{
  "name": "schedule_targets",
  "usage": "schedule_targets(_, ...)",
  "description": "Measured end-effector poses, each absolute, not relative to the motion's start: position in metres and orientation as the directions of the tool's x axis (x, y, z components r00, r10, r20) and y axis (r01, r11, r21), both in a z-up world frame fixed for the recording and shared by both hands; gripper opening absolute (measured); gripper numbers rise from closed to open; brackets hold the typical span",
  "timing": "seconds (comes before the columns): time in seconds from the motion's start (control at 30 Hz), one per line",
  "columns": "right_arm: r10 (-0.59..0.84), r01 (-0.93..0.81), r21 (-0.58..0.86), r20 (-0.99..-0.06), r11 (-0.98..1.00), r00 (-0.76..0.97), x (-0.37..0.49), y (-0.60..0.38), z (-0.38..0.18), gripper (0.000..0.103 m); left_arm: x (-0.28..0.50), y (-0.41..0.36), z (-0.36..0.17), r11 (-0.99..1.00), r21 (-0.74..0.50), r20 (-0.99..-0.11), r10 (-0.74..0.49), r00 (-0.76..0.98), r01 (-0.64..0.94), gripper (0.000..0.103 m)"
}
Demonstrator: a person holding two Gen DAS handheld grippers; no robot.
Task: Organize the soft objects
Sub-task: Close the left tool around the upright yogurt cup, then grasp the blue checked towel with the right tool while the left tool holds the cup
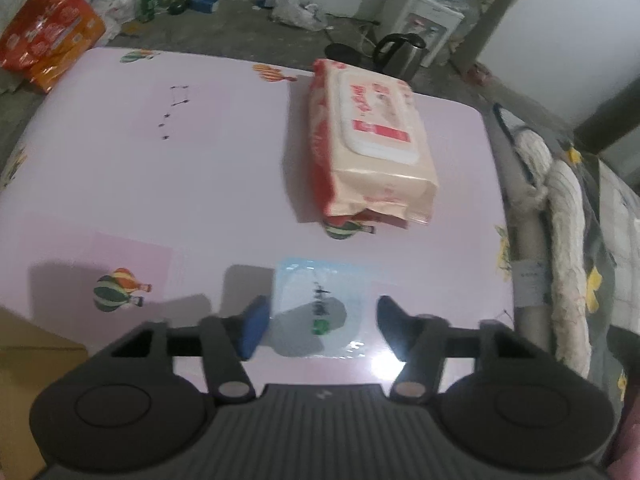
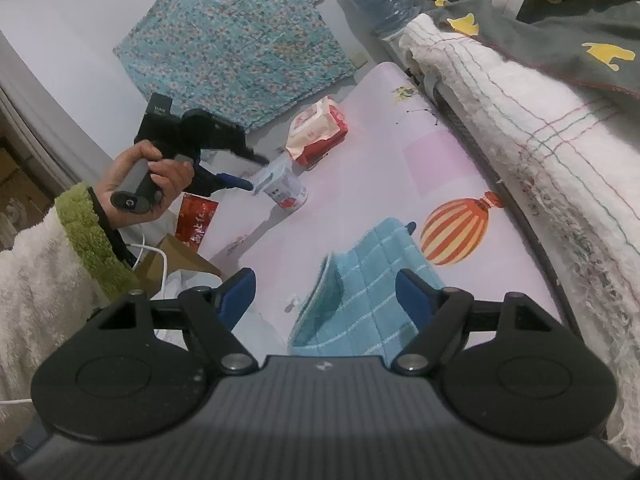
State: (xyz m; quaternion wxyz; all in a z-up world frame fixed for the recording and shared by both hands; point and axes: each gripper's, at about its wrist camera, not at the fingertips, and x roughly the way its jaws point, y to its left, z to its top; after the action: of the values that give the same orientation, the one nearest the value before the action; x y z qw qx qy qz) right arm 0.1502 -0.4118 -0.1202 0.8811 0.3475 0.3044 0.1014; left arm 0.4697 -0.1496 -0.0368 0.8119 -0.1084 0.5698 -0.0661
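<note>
At the near edge of the pink surface (image 1: 160, 184): a small tissue pack (image 1: 316, 292), pale blue and white, flat, between the blue pads of the left tool (image 1: 322, 322). Tool open, straddling the pack; left pad just beside its edge, right pad a little apart, no squeeze visible. Farther off and to the right in the left wrist view, a larger wet-wipe pack (image 1: 368, 140), orange and cream, lid up, resting alone. From the right wrist view, the same small pack (image 2: 280, 188) at the tip of the left tool (image 2: 248, 182), held by the person's hand (image 2: 148, 184), wet-wipe pack (image 2: 318, 130) just beyond it.

Nearer, under the right tool (image 2: 326, 294), a folded blue towel (image 2: 360, 280), one edge raised; tool spread wide above it, gripping nothing. A white quilt (image 2: 520, 140) along the right edge of the surface.

Likely step: closing on the small pack to move it beside the other soft things. To do it well: centre the pack between the pads first, shifting slightly right so both pads meet it together. Close across the short sides, gently, since soft wrapping probably buckles and slips. Lift straight before travelling. Keep the right tool clear above the towel to avoid crossing paths.
</note>
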Motion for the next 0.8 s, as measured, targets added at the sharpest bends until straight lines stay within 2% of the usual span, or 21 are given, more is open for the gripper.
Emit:
schedule_targets(0.03, 0.389, 0.034, 0.674, -0.467, 0.738, 0.794, 0.15, -0.412, -0.12, 0.078, 0.47, -0.155, -0.037, 0.97, -0.245, -0.912, -0.229, 0.34, -0.002, 0.069)
schedule_targets(0.1, 0.389, 0.031, 0.671, -0.466, 0.741, 0.794, 0.149, -0.412, -0.12, 0.078, 0.47, -0.165, -0.038, 0.976, -0.215, -0.918, -0.209, 0.337, 0.021, 0.081)
schedule_targets(0.2, 0.39, 0.024, 0.664, -0.468, 0.747, 0.793, 0.148, -0.41, -0.12, 0.078, 0.472, -0.177, -0.042, 0.989, -0.142, -0.927, -0.15, 0.344, 0.047, 0.085)
schedule_targets(0.37, 0.385, 0.017, 0.642, -0.48, 0.766, 0.788, 0.147, -0.407, -0.117, 0.079, 0.48, -0.188, -0.056, 0.996, -0.064, -0.945, -0.08, 0.317, 0.061, 0.085)
schedule_targets(0.53, 0.378, 0.014, 0.624, -0.492, 0.781, 0.784, 0.145, -0.406, -0.116, 0.08, 0.483, -0.193, -0.067, 0.998, -0.017, -0.95, -0.037, 0.31, 0.067, 0.081)
schedule_targets(0.67, 0.374, 0.02, 0.611, -0.51, 0.792, 0.775, 0.145, -0.406, -0.117, 0.08, 0.483, -0.195, -0.079, 0.998, 0.013, -0.96, -0.006, 0.279, 0.067, 0.064)
schedule_targets(0.8, 0.357, 0.023, 0.58, -0.533, 0.815, 0.767, 0.141, -0.407, -0.116, 0.082, 0.48, -0.193, -0.082, 0.998, 0.021, -0.956, 0.002, 0.292, 0.06, 0.064)
